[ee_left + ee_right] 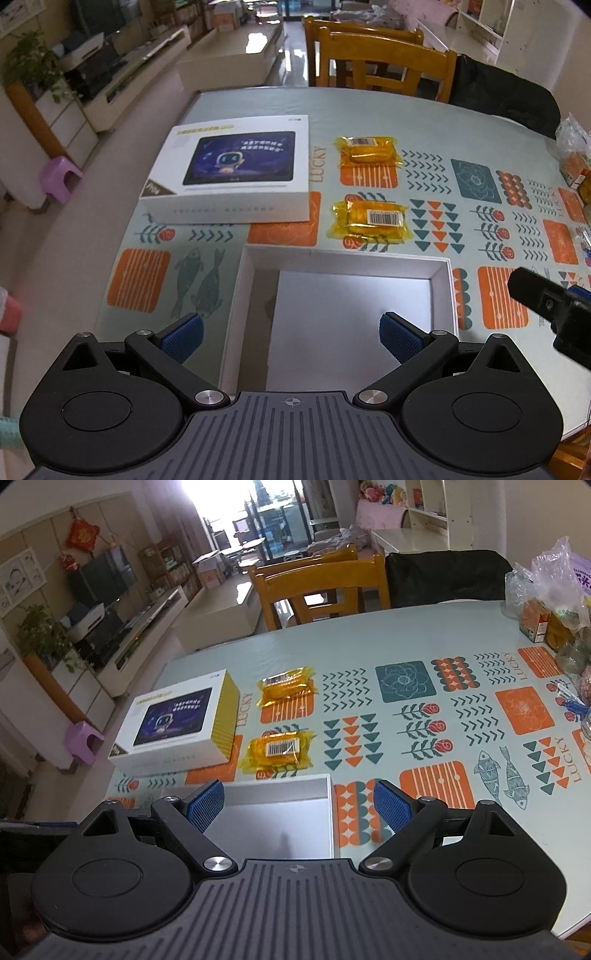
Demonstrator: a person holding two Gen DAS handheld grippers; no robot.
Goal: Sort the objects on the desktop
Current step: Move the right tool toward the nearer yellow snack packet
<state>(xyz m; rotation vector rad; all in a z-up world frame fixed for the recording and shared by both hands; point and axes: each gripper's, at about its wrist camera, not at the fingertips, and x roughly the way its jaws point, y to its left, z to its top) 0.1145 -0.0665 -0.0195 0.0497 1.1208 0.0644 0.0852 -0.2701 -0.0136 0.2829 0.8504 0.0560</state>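
Note:
An empty white box tray (441,291) (330,812) lies near the table's front edge. Beyond it are two yellow wrapped snack packets, a near one (369,221) (280,751) and a far one (367,151) (288,686). A white tablet box lid (236,166) (177,723) with a robot picture lies to their left. My left gripper (291,338) hovers open over the tray, holding nothing. My right gripper (299,805) is open above the tray's right edge, also holding nothing. The right gripper's finger (532,291) shows at the right of the left wrist view.
The patterned tablecloth (406,716) covers the table. Plastic bags with food (550,609) sit at the far right edge. Wooden chairs (317,587) and a black chair back (443,576) stand behind the table. The table's left edge drops to the floor.

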